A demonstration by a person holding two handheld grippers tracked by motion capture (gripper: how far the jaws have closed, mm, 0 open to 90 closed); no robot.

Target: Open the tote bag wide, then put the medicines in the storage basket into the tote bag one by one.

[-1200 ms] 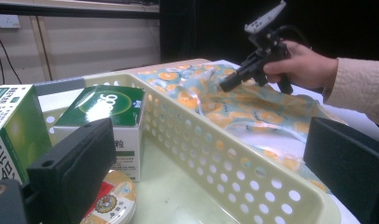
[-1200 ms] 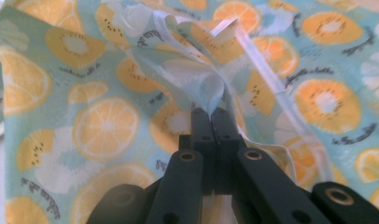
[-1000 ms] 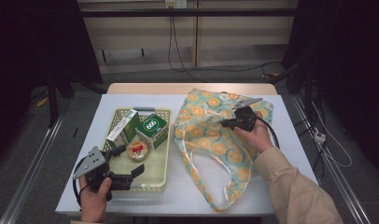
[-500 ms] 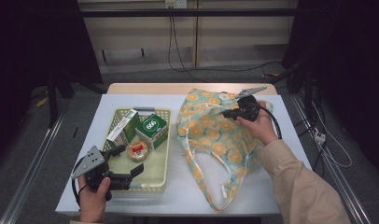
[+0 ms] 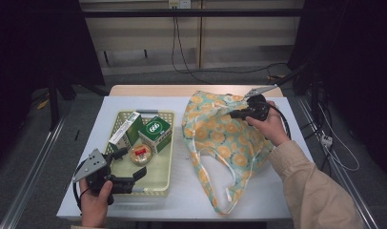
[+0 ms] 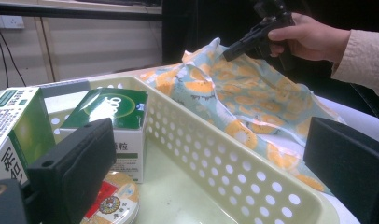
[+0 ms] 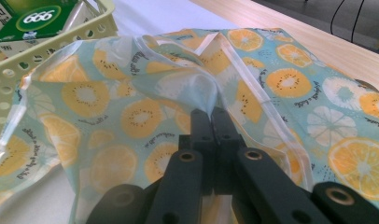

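Bag pinched at the rim, basket waiting

Right gripper (image 5: 235, 113) jaws clamp the fruit-print bag (image 5: 225, 143), lying at 3 o'clock of the basket (image 5: 164, 183); left gripper (image 5: 127, 167) jaws gape empty. Thin fabric could slip free if tugged.

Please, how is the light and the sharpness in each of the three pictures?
High view: table lit, surroundings dark, slightly soft. Left gripper view: near jaws blurred, basket and bag sharper. Right gripper view: the bag's print sharp, evenly lit, jaws slightly soft.
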